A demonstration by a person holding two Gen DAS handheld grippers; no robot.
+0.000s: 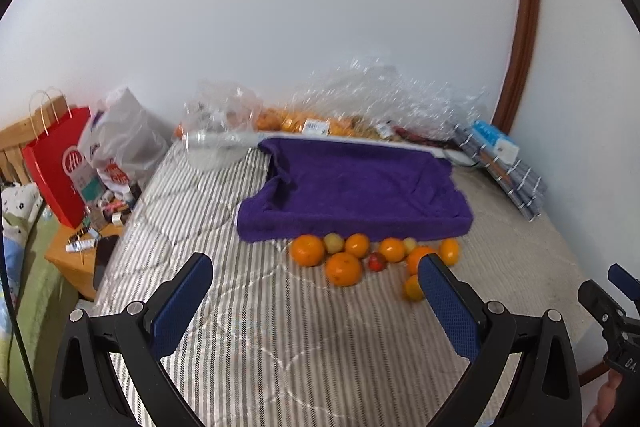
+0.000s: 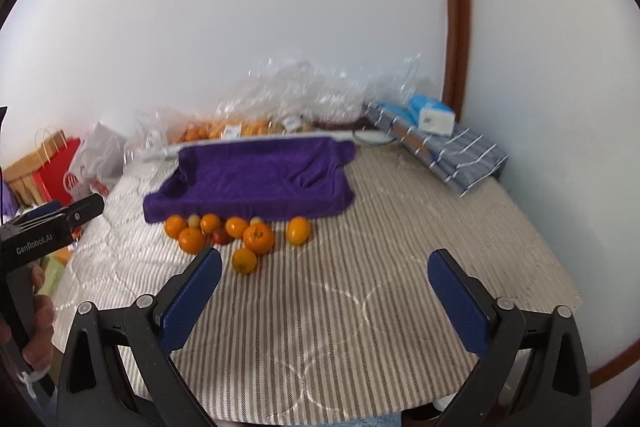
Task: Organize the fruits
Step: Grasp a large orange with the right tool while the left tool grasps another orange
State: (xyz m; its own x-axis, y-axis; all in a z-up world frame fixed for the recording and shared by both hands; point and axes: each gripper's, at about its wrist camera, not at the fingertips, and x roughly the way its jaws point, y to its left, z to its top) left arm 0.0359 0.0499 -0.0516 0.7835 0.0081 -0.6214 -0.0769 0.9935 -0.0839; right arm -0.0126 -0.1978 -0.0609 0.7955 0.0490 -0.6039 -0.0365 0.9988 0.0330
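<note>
Fruits (image 2: 236, 231) sit in a loose cluster on the striped bedcover (image 2: 360, 287), just at the near edge of the purple towel (image 2: 256, 179) draped over a tray shape; count from your right-wrist view: seven orange fruits, two small yellow-green ones, one small red one (image 2: 219, 235); one orange (image 2: 244, 261) lies nearest you, a little apart from the rest; your left-wrist view hides part of one orange behind a finger pad (image 1: 448, 299), so the right view counts better; left view alone shows the bedside table (image 1: 72, 259) with small clutter beside the bed; both show the red paper bag (image 1: 60, 167) and white plastic bag (image 1: 120, 143); behind the towel, clear plastic bags (image 2: 304, 95) with more orange fruit, blurred, no count; folded striped cloth (image 2: 460, 155) with a blue-white tissue pack (image 2: 434, 117) at the far right by the wall; your left gripper (image 1: 316, 271) has fingers wide apart, holding nothing; your right gripper (image 2: 324, 267) likewise spread, empty, above the cover near the fruits; your hand (image 2: 36, 319) on the left gripper's handle shows at the right view's edge.
</note>
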